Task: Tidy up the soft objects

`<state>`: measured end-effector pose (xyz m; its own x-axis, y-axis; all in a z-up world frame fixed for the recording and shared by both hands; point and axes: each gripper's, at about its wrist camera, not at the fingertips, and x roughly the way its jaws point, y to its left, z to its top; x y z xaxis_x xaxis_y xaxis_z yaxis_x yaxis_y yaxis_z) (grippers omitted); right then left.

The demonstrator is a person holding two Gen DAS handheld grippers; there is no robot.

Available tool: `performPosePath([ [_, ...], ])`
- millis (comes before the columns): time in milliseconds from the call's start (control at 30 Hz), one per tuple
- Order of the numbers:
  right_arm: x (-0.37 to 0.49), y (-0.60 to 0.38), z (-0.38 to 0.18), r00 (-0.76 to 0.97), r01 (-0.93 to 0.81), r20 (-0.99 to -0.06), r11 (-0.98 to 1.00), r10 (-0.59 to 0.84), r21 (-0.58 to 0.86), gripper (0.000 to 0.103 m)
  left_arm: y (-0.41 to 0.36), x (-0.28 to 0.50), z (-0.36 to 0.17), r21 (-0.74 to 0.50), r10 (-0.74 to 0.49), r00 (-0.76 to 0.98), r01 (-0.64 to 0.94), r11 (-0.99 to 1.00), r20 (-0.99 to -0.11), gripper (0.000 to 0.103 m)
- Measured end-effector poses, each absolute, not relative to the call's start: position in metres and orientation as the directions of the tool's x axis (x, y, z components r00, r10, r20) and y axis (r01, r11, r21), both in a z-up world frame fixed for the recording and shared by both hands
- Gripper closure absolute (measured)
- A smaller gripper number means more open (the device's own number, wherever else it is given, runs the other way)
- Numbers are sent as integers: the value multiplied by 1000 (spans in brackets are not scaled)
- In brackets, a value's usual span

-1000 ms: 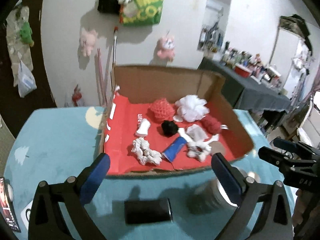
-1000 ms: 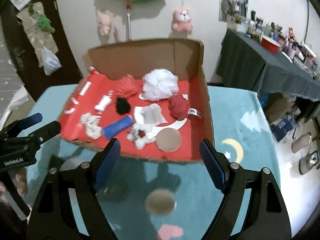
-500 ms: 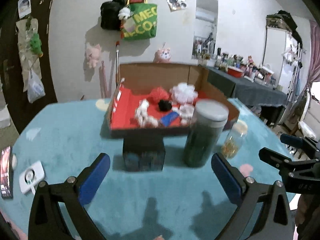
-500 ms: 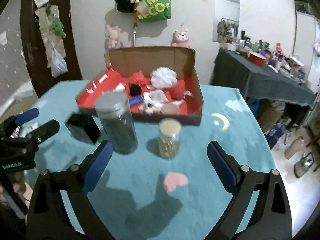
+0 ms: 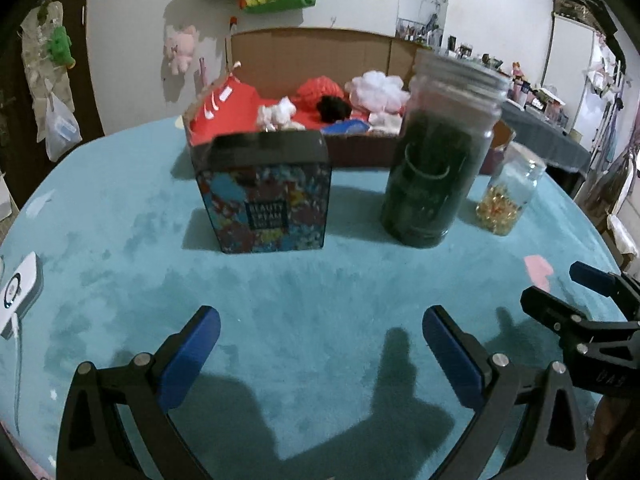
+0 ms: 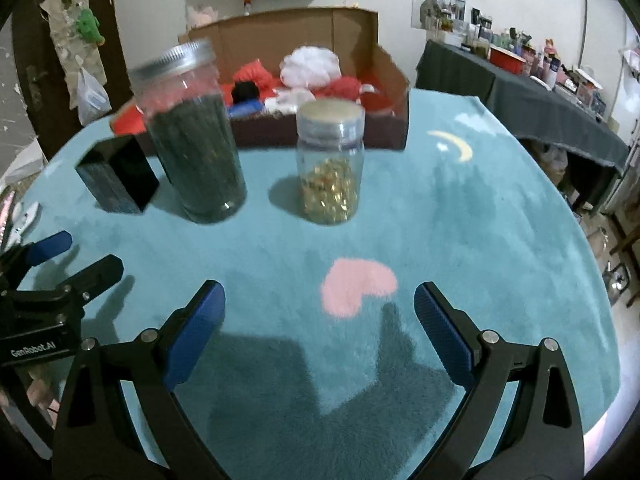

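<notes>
Both tongs — left (image 5: 320, 344) and right (image 6: 319, 316) — have dropped back from over the box (image 5: 360, 148) at 12 o'clock, jaws apart and empty — no sorting underway.

You see a teal table cover (image 6: 460, 216) bearing a pink heart patch (image 6: 356, 286) and a yellow crescent (image 6: 454, 144). The cardboard box (image 5: 320, 54) is brown outside with a red lining, holding red, white and black soft objects (image 5: 332, 98). The tin (image 5: 266, 200) shows a multicoloured speckled pattern under a black lid; the tall jar (image 6: 196, 136) holds dark green contents, the small jar (image 6: 330, 168) golden ones.
</notes>
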<state>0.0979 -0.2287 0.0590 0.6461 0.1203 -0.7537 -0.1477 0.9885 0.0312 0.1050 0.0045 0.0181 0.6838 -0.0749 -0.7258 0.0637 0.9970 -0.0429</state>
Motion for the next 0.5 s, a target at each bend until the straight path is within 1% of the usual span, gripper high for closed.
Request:
performPosePath([
  [167,104,-231,45,615,-136,-781,990,111,33,6,8,107,10,-41,-38,656,10,999,-753,0],
  [300,105,-230,39,614,-130,-784,991,92,14,6,3,109,10,-2,-10,649,13,1000,-761,0],
  [500,106,-230,38,614,-119,-785,993,89,20,5,1,109,10,16,6,648,9,1000,-761,0],
])
